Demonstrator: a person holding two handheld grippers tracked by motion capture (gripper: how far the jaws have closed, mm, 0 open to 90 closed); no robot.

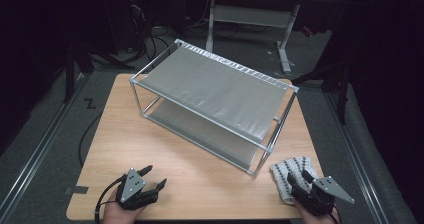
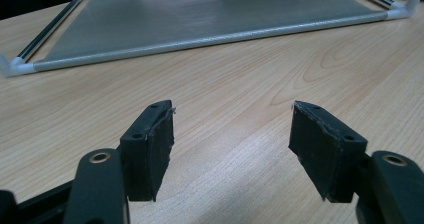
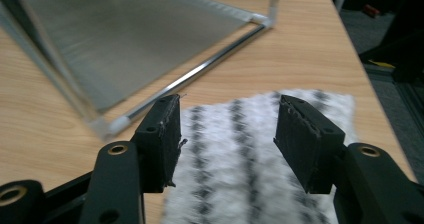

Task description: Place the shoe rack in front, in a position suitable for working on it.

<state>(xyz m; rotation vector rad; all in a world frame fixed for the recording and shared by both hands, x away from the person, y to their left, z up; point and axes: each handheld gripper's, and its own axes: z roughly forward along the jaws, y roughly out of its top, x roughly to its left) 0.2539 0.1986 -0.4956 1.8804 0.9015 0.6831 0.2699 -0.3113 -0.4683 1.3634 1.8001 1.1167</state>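
A two-tier metal rack (image 1: pixel 215 89) with grey fabric shelves stands slanted across the middle of the wooden table (image 1: pixel 150 149). A white cloth with dark dotted stripes (image 1: pixel 287 171) lies flat at the table's front right corner, beside the rack's near leg. My right gripper (image 1: pixel 298 176) hovers just above it; in the right gripper view the jaws stand open (image 3: pixel 227 119) with the cloth (image 3: pixel 235 149) below and between them, untouched. My left gripper (image 1: pixel 155 177) rests low at the front left, open and empty (image 2: pixel 232 129), facing the rack's lower shelf (image 2: pixel 200 14).
The rack's corner post and bottom rail (image 3: pixel 200 71) lie close to the left of the cloth. The table's right edge (image 1: pixel 312 149) runs just past the cloth. A desk frame (image 1: pixel 285 44) and cables (image 1: pixel 150 39) stand on the floor behind.
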